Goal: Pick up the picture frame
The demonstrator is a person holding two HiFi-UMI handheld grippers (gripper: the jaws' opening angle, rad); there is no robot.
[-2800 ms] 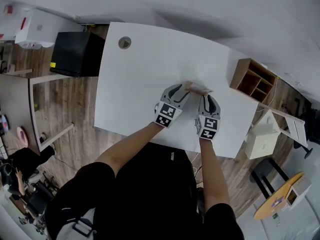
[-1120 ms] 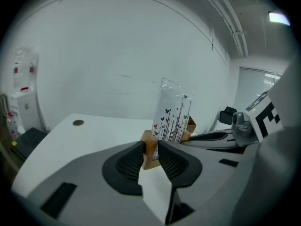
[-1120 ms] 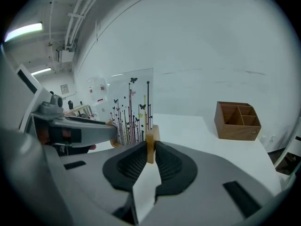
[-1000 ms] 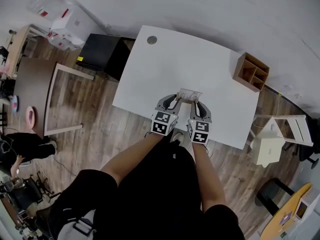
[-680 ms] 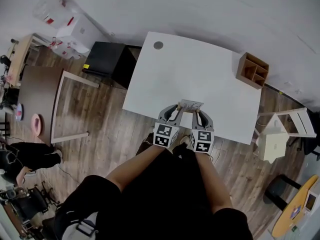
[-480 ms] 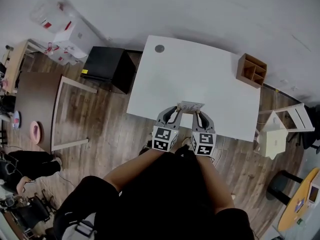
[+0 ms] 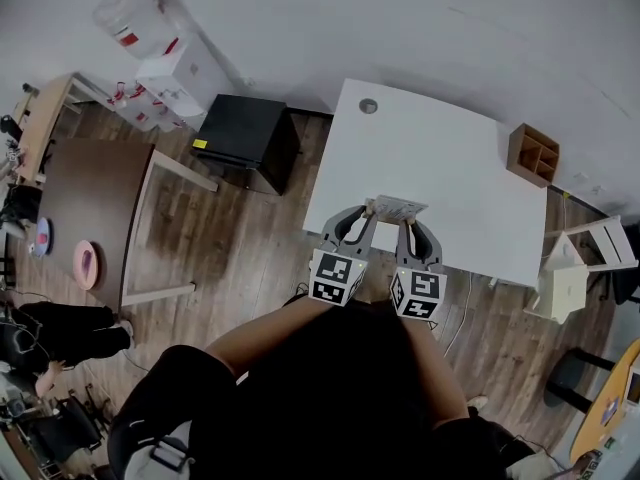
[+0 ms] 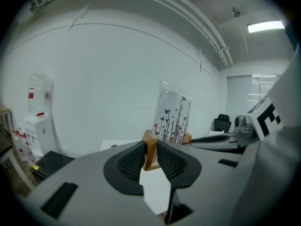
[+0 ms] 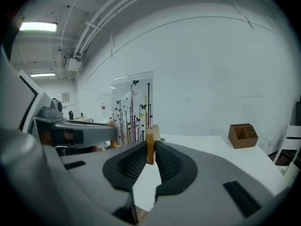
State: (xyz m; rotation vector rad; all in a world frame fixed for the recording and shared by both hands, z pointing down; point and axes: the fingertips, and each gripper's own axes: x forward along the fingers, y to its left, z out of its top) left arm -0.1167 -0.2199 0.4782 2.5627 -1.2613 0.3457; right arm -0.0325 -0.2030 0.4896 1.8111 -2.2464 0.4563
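The picture frame (image 7: 397,209) is a clear panel printed with dark stems and butterflies, set on two wooden feet. I hold it in the air over the near edge of the white table (image 7: 455,163). My left gripper (image 7: 364,212) is shut on the left wooden foot (image 8: 150,147); its jaws have just been closing on it. The right gripper (image 7: 405,223) is shut on the right wooden foot (image 9: 150,142). The panel (image 8: 172,117) stands upright between the two grippers. In the right gripper view the panel (image 9: 134,109) rises left of the foot.
A wooden desk organizer (image 7: 532,154) sits at the table's far right corner. Left of the table stands a black cabinet (image 7: 245,133), then a brown table (image 7: 85,203) and a water dispenser (image 7: 165,53). White furniture (image 7: 580,258) stands on the right.
The frame stood on the table with both grippers at its feet. Both grippers have since risen with it and drawn back toward the table's near edge.
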